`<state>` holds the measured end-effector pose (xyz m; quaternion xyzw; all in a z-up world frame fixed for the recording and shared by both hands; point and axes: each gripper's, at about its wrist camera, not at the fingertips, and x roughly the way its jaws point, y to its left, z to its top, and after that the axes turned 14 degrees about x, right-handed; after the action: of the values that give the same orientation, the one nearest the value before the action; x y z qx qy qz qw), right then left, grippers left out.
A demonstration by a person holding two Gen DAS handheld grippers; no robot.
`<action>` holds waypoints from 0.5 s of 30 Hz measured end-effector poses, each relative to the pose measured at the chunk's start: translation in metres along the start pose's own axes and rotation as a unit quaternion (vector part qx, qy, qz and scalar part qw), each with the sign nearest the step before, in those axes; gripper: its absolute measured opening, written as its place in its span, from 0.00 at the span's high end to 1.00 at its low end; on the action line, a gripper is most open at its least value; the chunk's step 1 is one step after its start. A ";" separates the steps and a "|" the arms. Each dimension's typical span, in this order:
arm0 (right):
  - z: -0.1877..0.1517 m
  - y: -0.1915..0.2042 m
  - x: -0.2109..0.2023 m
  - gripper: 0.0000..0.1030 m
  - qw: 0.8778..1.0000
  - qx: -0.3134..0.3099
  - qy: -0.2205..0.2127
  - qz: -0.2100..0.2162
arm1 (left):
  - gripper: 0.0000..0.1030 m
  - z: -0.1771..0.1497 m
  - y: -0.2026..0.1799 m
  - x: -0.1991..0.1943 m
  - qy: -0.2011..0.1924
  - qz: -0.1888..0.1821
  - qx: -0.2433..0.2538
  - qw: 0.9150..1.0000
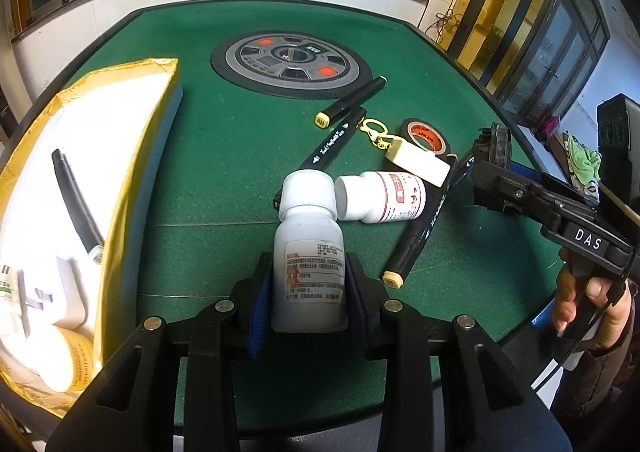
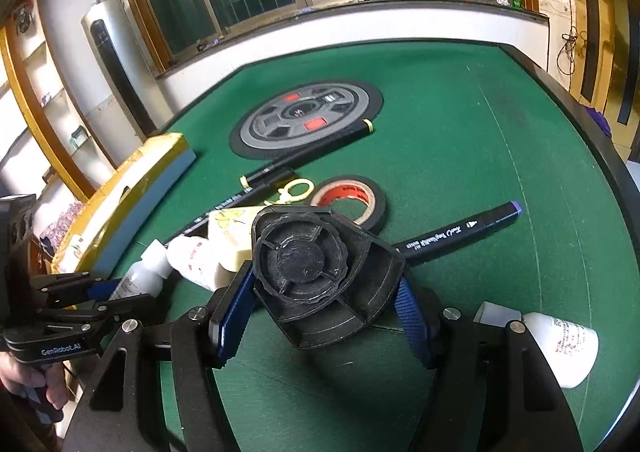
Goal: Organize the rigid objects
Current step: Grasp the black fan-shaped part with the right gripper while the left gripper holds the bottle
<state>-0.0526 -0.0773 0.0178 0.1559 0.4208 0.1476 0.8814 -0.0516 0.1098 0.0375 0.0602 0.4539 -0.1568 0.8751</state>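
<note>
- Green felt covers the table (image 1: 224, 156), which stands under a row of barred windows, with a round grey control panel (image 1: 291, 61) set into its middle.
- On the left, the left gripper (image 1: 308, 284) has its jaws closed on a frosted white bottle (image 1: 308, 252), gripped by the body, cap pointing away.
- On the right, the right gripper (image 2: 320, 312) has its jaws pressed against the sides of a black plastic part (image 2: 320, 276) with a ribbed disc face, carried above the felt.
- Judged from this, both pickups are done and the step in hand is carrying each piece to the box.
- Along the table's left edge lies a yellow-taped box (image 1: 136, 156), open at the top; inside are a black marker (image 1: 76, 204), a white flat item and part of another bottle, the rest too cropped to name.
- Next, the frosted bottle wants swinging left over the box rim and lowering into the free space.
- Left on the felt: a labelled white bottle (image 1: 380, 196), markers, a tape roll (image 1: 424, 134), a cream block (image 1: 418, 162) and a yellow clip (image 1: 374, 130).
</note>
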 end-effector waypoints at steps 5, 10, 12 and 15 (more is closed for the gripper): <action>0.003 0.010 -0.008 0.41 1.000 -0.008 -0.010 0.009 | 0.69 0.002 0.002 -0.004 -0.004 0.008 0.001 1.000; 0.002 0.018 -0.010 0.41 1.000 -0.014 -0.011 0.014 | 0.69 0.003 0.002 -0.005 -0.004 0.015 0.001 1.000; 0.002 0.021 -0.010 0.41 1.000 -0.016 -0.010 0.016 | 0.69 0.004 0.002 -0.004 -0.004 0.019 0.002 1.000; 0.001 0.024 -0.008 0.41 1.000 -0.019 -0.009 0.019 | 0.69 0.003 0.001 -0.006 -0.004 0.023 0.003 1.000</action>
<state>-0.0601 -0.0589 0.0338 0.1485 0.4070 0.1706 0.8850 -0.0520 0.1116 0.0436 0.0725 0.4489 -0.1378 0.8799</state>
